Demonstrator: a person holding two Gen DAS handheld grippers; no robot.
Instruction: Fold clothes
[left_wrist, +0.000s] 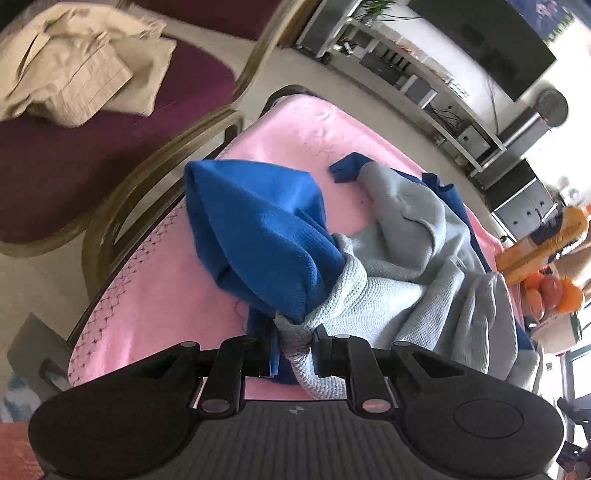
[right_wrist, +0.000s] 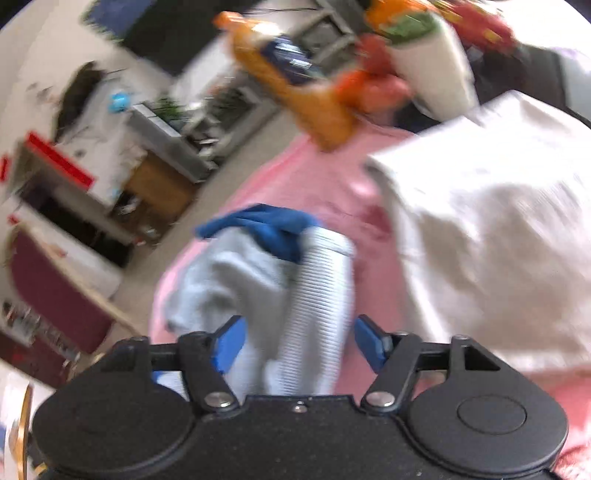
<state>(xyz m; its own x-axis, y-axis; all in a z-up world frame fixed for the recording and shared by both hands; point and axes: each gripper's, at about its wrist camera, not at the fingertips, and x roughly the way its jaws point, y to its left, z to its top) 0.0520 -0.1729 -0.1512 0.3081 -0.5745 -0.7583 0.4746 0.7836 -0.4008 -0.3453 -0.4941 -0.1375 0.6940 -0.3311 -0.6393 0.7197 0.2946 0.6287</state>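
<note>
- Our left gripper (left_wrist: 295, 343) is clenched on the grey-and-blue garment (left_wrist: 406, 266), lifting it off the pink cloth (left_wrist: 155, 295).
- Our right gripper (right_wrist: 297, 339) is released; a ribbed sleeve (right_wrist: 321, 291) lies loose between its jaws.
- No fold made yet.

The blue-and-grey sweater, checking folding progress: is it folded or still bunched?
Bunched. The blue-and-grey sweater hangs crumpled from the left gripper over the pink cloth.

Blue-and-grey garment (left_wrist: 280, 236), pink cloth (left_wrist: 155, 295)

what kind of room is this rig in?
Likely a home living room: a large dark TV above a long media shelf, upholstered maroon chairs, and a table under a pink cloth.
</note>
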